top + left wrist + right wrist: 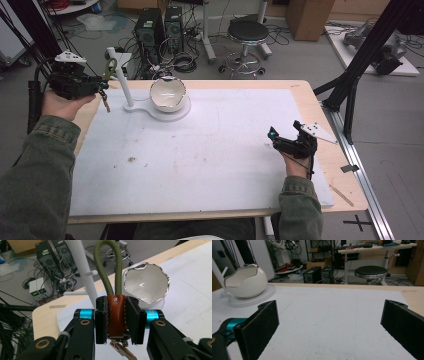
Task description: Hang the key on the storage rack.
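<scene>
My left gripper [103, 83] is held up at the table's far left corner, shut on a key fob [116, 315] made of a brown leather tab with an olive green cord loop [108, 267] above and a metal key [106, 103] dangling below. Just beyond it stands a white peg stand [121, 80] whose round base carries a white egg-shaped bowl [168, 93] with a jagged silver rim. My right gripper [281, 139] rests low over the white mat at the right, open, nothing between its pads [259, 326].
A white mat [210, 150] covers most of the wooden table [340, 170]. A small wooden stick [341, 194] lies at the table's right front edge. Behind the table are computer towers [150, 30], cables and a black stool [247, 35].
</scene>
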`<state>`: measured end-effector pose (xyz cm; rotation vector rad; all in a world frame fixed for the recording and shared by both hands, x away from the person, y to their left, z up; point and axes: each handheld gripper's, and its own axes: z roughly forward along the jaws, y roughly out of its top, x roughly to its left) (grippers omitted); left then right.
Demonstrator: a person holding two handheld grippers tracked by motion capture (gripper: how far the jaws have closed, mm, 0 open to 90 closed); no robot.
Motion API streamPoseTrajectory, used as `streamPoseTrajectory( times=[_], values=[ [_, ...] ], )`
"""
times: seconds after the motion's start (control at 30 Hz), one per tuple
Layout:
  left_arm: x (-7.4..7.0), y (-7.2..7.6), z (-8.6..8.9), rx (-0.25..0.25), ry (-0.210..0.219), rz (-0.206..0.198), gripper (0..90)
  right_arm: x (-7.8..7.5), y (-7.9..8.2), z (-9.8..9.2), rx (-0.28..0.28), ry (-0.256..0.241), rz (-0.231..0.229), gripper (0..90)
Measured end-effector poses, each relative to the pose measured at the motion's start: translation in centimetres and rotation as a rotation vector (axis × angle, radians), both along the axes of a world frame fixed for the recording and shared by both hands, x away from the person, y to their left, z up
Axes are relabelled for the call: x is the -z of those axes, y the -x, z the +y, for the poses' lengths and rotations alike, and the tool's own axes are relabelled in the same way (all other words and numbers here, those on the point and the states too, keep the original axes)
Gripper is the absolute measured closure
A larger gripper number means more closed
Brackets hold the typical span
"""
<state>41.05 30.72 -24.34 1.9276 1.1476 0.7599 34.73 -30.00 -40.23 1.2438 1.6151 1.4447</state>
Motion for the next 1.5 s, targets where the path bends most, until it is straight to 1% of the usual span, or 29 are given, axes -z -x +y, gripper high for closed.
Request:
streamPoseTrajectory(
  times=[0.13,0.17,0.3,0.37,0.5,0.53,0.6,0.73,0.8,0.97,1.03,1.13,1.23,1.33,1.43,1.5],
  values=[
    [0.2,-0.4,0.3,-0.014,0.002,0.010,70.9,0.0,0.0,0.0,-0.001,0.000,0.000,0.6],
    [0.3,-0.6,0.3,-0.021,0.008,0.015,71.0,0.0,0.0,0.0,-0.001,0.002,0.000,0.6],
    [0.8,-1.1,0.5,-0.030,0.002,0.026,70.9,0.0,0.0,0.0,0.001,0.001,-0.001,0.6],
    [1.1,-1.3,0.5,-0.036,-0.003,0.036,70.9,0.0,0.0,0.0,-0.002,-0.001,0.003,0.6],
    [1.7,-1.7,0.6,-0.046,-0.004,0.054,70.9,0.0,0.0,-0.1,-0.002,0.002,-0.002,0.6],
    [1.8,-1.8,0.6,-0.048,-0.012,0.057,70.9,0.1,0.0,-0.1,-0.001,-0.001,0.001,0.6],
    [2.1,-2.1,0.6,-0.051,-0.004,0.062,70.9,0.1,0.0,-0.1,0.001,-0.001,0.002,0.6],
    [2.7,-2.5,0.7,-0.063,-0.003,0.074,70.8,0.1,0.0,-0.1,-0.004,0.002,0.002,0.6],
    [2.9,-2.6,0.7,-0.070,-0.009,0.080,70.8,0.1,0.0,-0.1,-0.002,0.003,0.000,0.6],
    [3.5,-3.0,0.7,-0.075,-0.012,0.088,70.8,0.2,-0.1,-0.1,-0.003,0.006,0.007,0.6],
    [3.7,-3.2,0.7,-0.079,-0.007,0.091,70.7,0.2,-0.1,-0.1,-0.005,0.009,0.005,0.6],
    [4.1,-3.4,0.7,-0.083,0.002,0.090,70.7,0.2,-0.1,0.0,-0.003,0.005,0.013,0.6],
    [4.6,-3.7,0.6,-0.088,0.002,0.088,70.6,0.2,-0.1,0.0,-0.004,0.005,0.010,0.6],
    [4.9,-4.0,0.6,-0.096,0.005,0.088,70.5,0.2,-0.1,0.0,-0.007,0.010,0.008,0.6],
    [5.2,-4.3,0.3,-0.121,-0.008,0.085,69.9,0.2,-0.1,0.0,-0.007,0.011,0.009,0.6],
    [5.4,-4.5,0.2,-0.126,0.002,0.094,69.1,0.2,-0.2,0.0,-0.006,0.008,0.012,0.6]
  ],
)
